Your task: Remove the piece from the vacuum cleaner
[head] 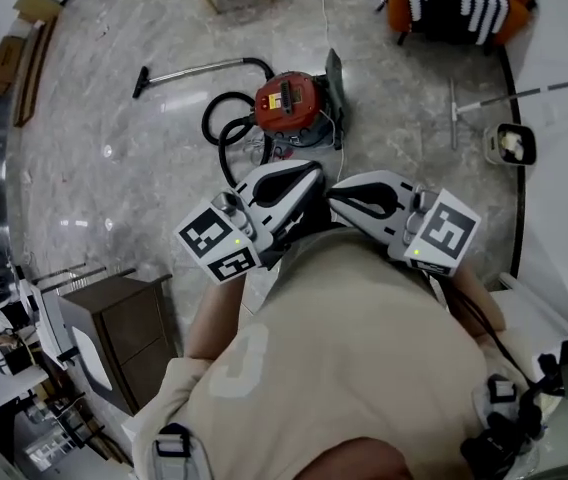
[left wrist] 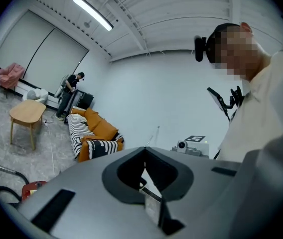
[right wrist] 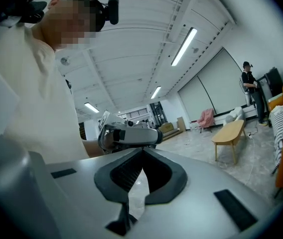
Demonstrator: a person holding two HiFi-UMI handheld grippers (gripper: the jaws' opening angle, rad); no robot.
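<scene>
The red vacuum cleaner (head: 289, 103) stands on the marble floor ahead of me, its black hose (head: 222, 128) coiled at its left. A metal wand (head: 199, 69) runs off to a floor nozzle (head: 140, 81). A dark flat part (head: 334, 83) stands up at the vacuum's right side. I hold both grippers close to my chest, well short of the vacuum. My left gripper (head: 314, 175) (left wrist: 144, 149) is shut and holds nothing. My right gripper (head: 336, 192) (right wrist: 142, 151) is shut and holds nothing too. A red edge of the vacuum (left wrist: 32, 187) shows low in the left gripper view.
An orange sofa with a striped blanket (head: 454, 3) (left wrist: 94, 136) stands at the far right. A wooden side table (left wrist: 27, 113) (right wrist: 231, 133) is beyond the vacuum. A dark wooden cabinet (head: 114, 328) stands at my left. A person (left wrist: 70, 91) stands far off by the wall.
</scene>
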